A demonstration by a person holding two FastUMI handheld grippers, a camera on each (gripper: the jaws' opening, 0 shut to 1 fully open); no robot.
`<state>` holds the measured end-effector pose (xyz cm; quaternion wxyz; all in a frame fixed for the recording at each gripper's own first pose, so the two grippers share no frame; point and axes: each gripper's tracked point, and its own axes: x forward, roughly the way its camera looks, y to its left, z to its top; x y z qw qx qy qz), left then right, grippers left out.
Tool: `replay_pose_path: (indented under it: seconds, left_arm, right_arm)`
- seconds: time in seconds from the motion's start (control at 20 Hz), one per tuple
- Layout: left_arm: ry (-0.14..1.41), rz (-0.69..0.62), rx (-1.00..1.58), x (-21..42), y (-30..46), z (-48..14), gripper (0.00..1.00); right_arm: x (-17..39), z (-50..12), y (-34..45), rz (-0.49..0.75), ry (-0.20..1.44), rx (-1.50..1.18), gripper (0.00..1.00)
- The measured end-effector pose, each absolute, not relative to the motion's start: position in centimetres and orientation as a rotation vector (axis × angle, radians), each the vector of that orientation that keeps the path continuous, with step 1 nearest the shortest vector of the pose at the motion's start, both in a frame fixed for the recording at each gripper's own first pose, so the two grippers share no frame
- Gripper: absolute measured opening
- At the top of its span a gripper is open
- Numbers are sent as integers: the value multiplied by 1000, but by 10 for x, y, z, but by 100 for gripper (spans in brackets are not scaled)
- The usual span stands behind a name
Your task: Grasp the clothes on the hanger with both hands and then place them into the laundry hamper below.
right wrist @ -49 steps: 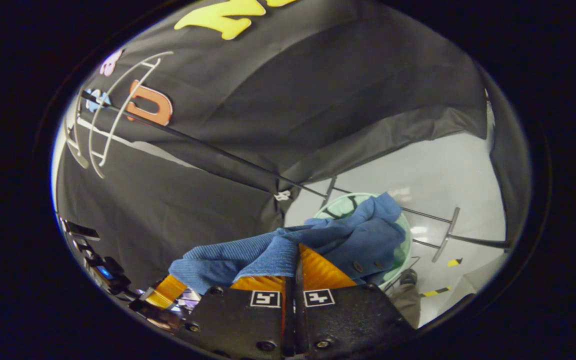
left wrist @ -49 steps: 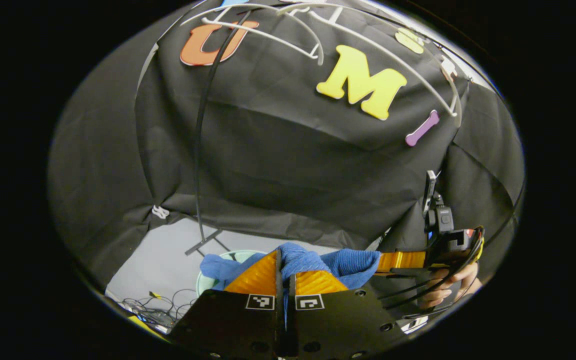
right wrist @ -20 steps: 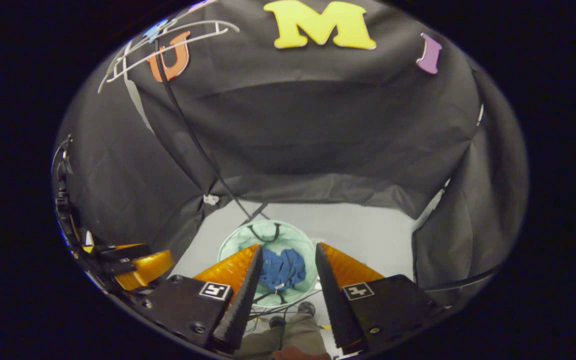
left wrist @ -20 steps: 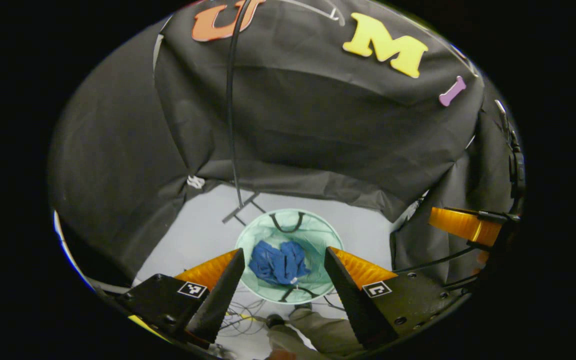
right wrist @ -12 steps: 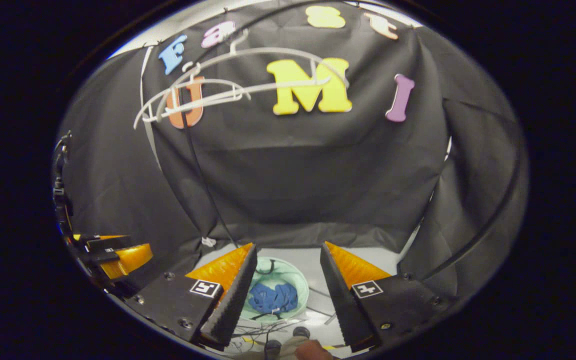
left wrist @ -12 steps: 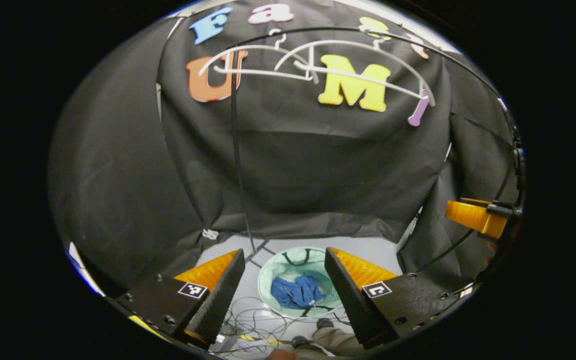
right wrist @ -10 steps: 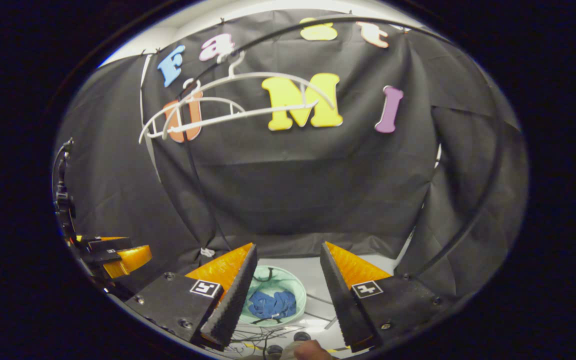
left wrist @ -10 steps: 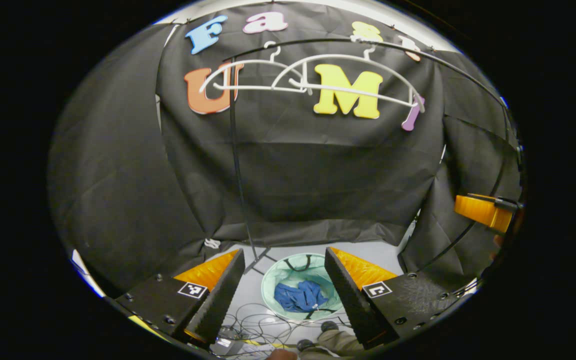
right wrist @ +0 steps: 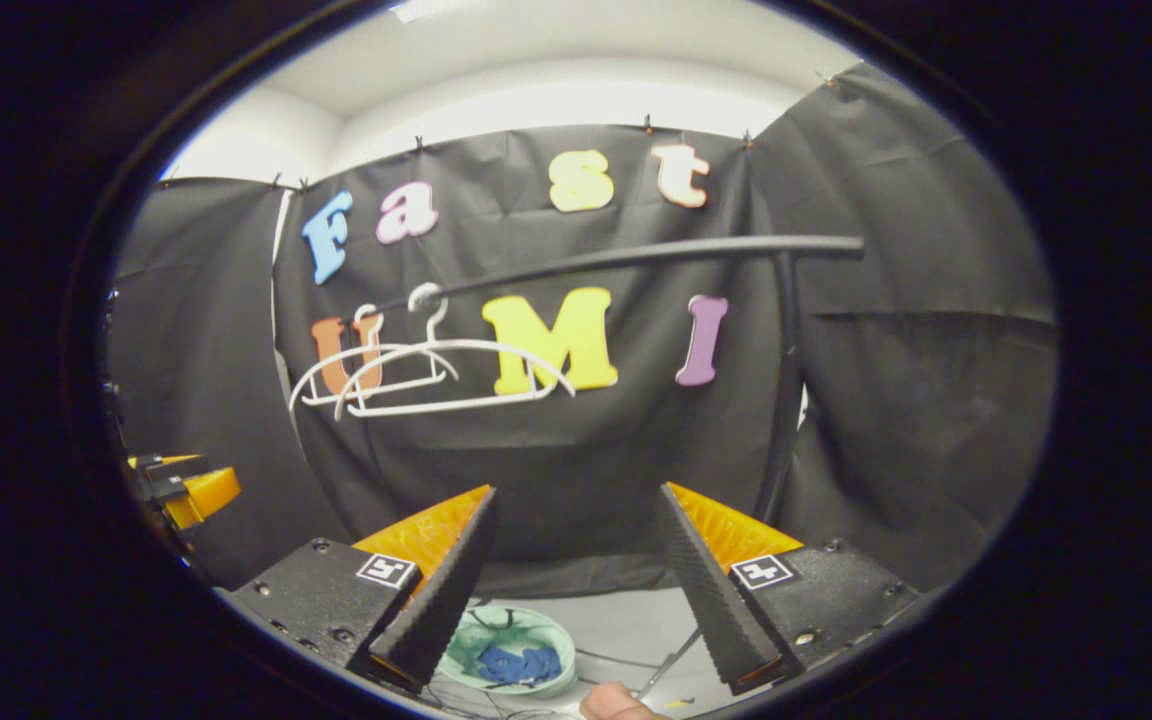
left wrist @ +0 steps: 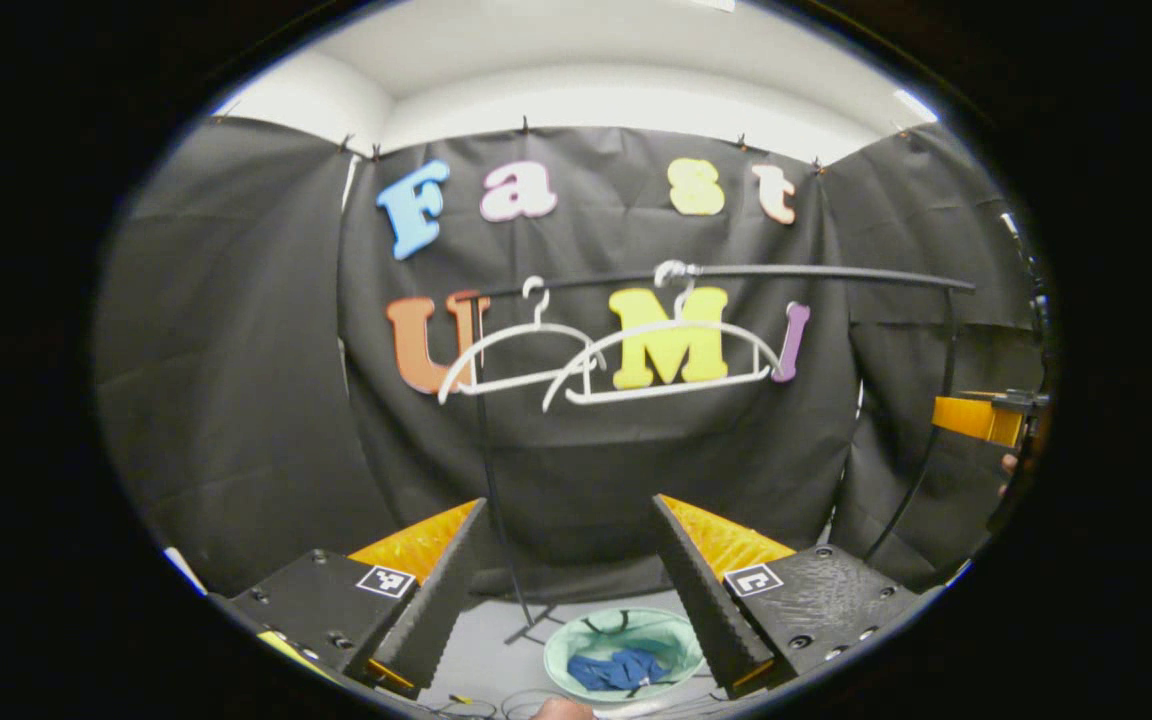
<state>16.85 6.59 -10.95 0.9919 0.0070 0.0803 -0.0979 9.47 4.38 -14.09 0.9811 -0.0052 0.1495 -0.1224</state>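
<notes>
You have let go and lifted both: the left gripper [left wrist: 570, 565] and right gripper [right wrist: 576, 560] are spread wide, empty. The blue clothes [left wrist: 616, 669] lie inside the hamper [left wrist: 681, 640] on the floor, under bare hangers [left wrist: 666, 360]; the placing looks done.

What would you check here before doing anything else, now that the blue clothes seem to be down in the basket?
1. Blue clothes inside the laundry hamper: ok, they lie bunched within its rim.
2. Nothing hanging over the hamper's edge: ok as far as the left gripper view shows; part of the rim is hidden.
3. Left gripper empty: ok, jaws wide apart with nothing between them.
4. Right gripper empty: ok, jaws wide apart too.
5. Hangers bare on the rail: ok, two white hangers hang with no garment.
6. More clothes waiting elsewhere: cannot tell.
</notes>
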Motion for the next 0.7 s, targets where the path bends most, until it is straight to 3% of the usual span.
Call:
replay_pose_path:
  seconds: [0.4, 0.7]
  left_arm:
    - [-94, -120, 34, 103, 53, -10, 100]
    - [-194, -7, 46, 48, 54, 27, 100]
  right_arm:
    - [40, -54, -5, -164, 91, -92, 99]
    - [11, -16, -31, -90, -4, -118, 100]
